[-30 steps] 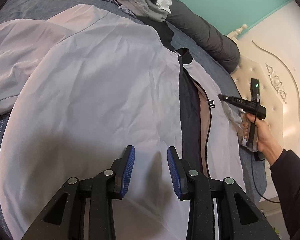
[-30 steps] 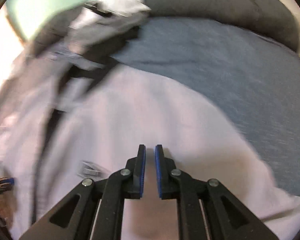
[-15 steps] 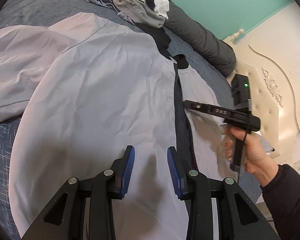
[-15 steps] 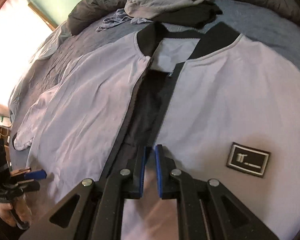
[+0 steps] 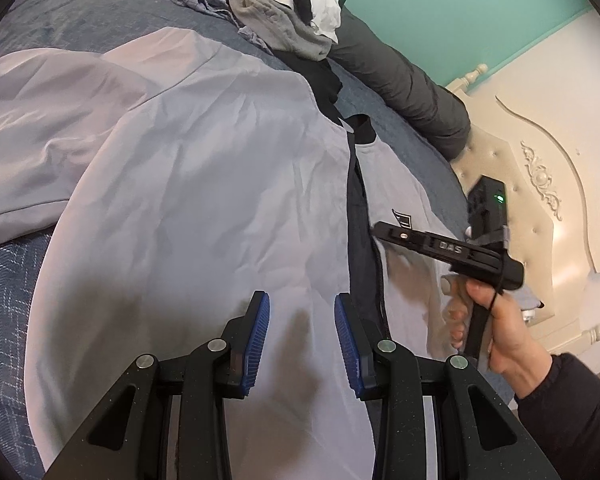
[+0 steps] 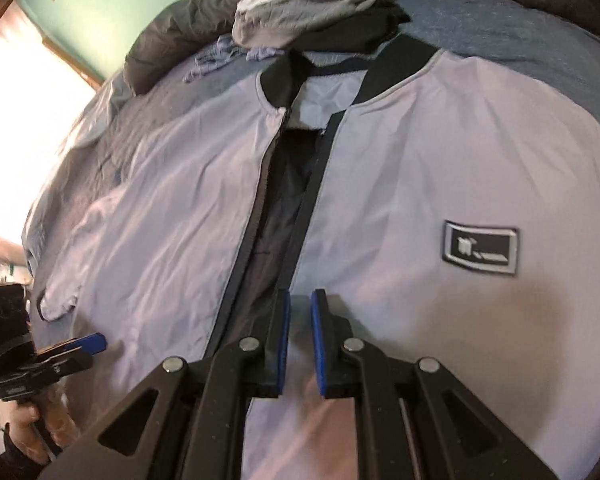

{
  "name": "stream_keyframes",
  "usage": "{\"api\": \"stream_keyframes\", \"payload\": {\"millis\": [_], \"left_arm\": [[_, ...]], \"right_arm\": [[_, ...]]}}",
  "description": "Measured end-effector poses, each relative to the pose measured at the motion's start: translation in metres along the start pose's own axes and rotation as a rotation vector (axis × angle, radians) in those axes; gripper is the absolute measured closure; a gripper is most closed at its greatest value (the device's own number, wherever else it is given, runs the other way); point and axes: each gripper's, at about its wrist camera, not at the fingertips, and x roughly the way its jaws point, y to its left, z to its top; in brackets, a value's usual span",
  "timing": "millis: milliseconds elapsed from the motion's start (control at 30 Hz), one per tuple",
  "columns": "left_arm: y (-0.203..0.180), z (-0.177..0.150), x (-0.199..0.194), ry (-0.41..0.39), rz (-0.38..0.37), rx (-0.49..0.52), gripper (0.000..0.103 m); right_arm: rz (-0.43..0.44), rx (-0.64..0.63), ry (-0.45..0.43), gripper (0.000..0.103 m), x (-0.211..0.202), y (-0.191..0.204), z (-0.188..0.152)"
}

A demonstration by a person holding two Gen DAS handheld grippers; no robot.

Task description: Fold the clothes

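Left wrist view is showing the right gripper [image 5: 376, 230] with the letters "DAS" printed on its black body, gripped by a right hand [image 5: 496, 328] in a dark sleeve. The pale grey jacket [image 6: 400, 184] is lying front up and unzipped on the blue bedspread [image 5: 80, 12], wearing a black chest patch [image 6: 480, 249] whose white marks are too blurred to read. Compared with a second ago, the right gripper is now reaching further in over the jacket's dark zipper opening, and its own view is showing the collar and patch instead of a blur. The left gripper [image 5: 300, 332] is hovering part open over the jacket front, holding nothing. The right gripper's fingers [image 6: 318, 344] are sitting nearly closed, a narrow gap between them, gripping nothing visible. A clothes pile [image 6: 316, 4] is sitting beyond the collar.
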Motion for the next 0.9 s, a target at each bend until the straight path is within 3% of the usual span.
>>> {"api": "stream_keyframes", "payload": {"millis": [100, 233, 600, 900], "left_arm": [[0.002, 0.001, -0.003, -0.004, 0.007, -0.001, 0.066], [0.006, 0.002, -0.007, -0.011, 0.008, -0.011, 0.066], [0.002, -0.002, -0.016, -0.029, 0.015, -0.002, 0.066], [0.000, -0.004, -0.013, -0.026, 0.030, 0.002, 0.066]], "right_arm": [[0.003, 0.064, -0.089, 0.092, -0.039, -0.018, -0.015], [-0.090, 0.109, -0.191, 0.060, -0.105, -0.058, -0.030], [-0.465, 0.320, -0.429, 0.054, -0.310, -0.194, -0.072], [-0.662, 0.556, -0.536, 0.043, -0.414, -0.280, -0.116]]}}
